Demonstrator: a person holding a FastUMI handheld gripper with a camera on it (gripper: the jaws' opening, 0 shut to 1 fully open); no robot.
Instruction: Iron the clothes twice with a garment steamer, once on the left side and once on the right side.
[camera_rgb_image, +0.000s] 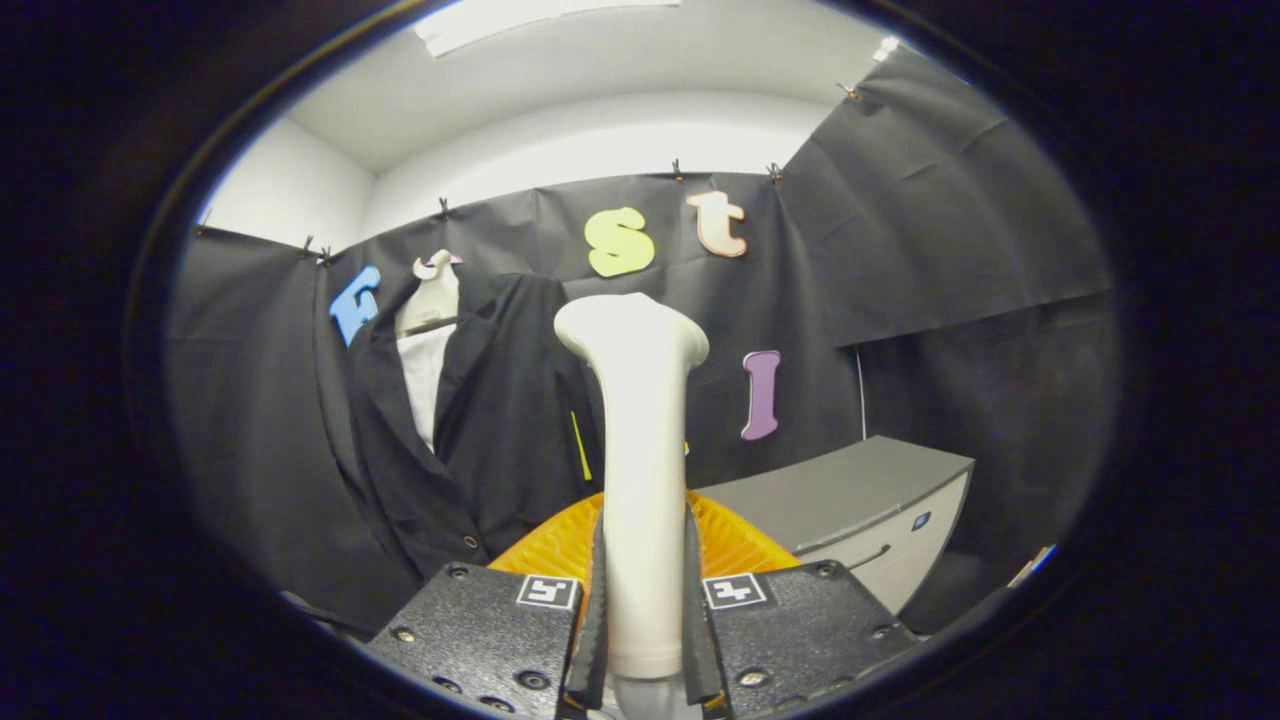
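Upright between the two fingers stood the white garment steamer (640, 470), and the hand-held gripper (645, 620) was pinching its handle, a black pad pressed to either side. The steamer's flared head rose well above the fingers. Beyond and to the left of the steamer hung the black jacket (480, 420) over a white shirt (425, 375). Right of the steamer sat a grey cabinet (850, 500). No legible writing showed on the steamer; each finger carried a square black-and-white marker.

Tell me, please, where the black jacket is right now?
In the gripper view, the black jacket hangs against the booth wall, beyond the steamer clamped in the gripper.
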